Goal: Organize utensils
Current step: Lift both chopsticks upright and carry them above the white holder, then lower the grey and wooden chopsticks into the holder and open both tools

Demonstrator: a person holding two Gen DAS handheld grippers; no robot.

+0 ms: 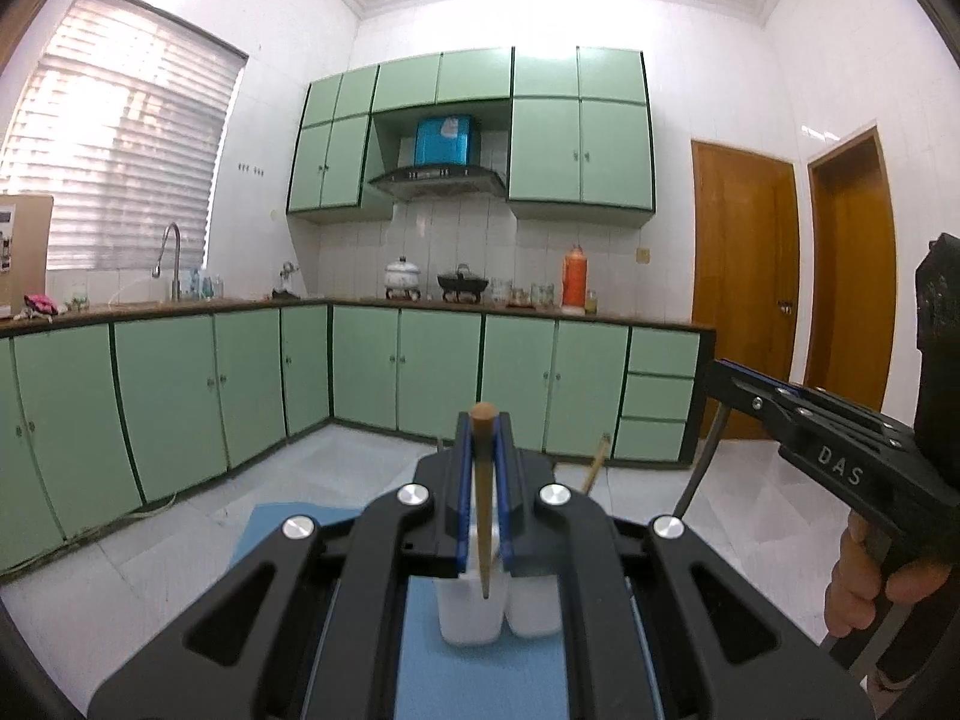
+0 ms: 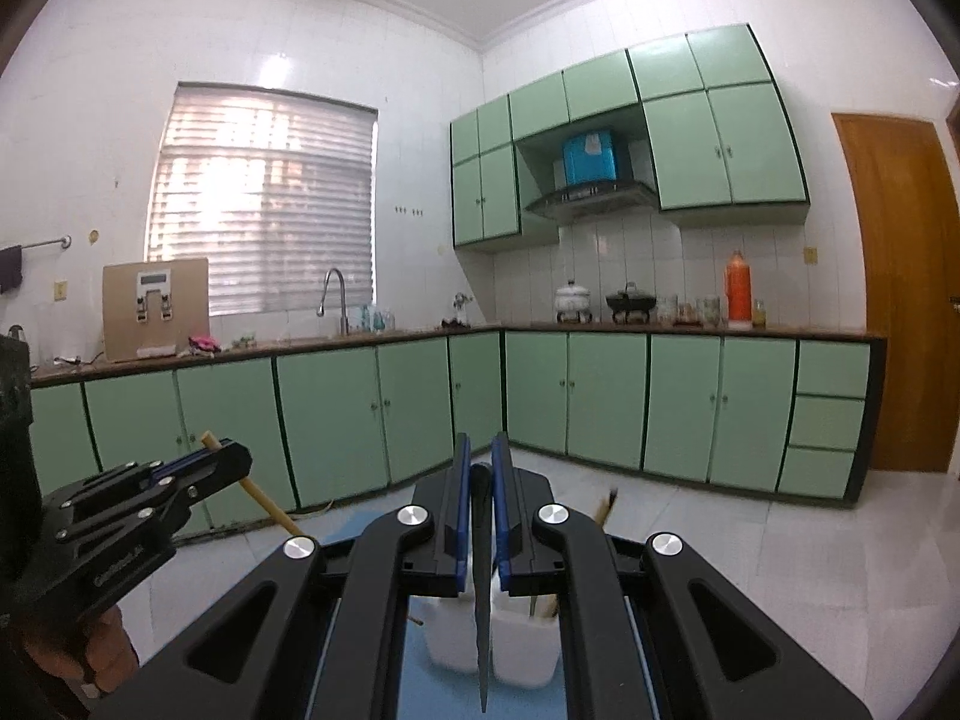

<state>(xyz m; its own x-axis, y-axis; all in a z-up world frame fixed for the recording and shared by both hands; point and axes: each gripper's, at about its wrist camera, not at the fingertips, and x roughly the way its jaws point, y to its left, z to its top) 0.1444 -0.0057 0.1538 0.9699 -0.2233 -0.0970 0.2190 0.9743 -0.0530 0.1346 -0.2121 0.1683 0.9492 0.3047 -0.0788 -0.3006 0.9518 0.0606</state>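
wooden utensil point(image 1: 483, 480) clamped in left gripper point(image 1: 483, 438), above white cups point(image 1: 471, 612)

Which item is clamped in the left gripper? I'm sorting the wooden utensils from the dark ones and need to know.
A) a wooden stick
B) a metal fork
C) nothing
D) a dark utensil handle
A: the left gripper is closed on a wooden stick with a rounded top, held upright above the white cups, while the right gripper holds the dark utensil.
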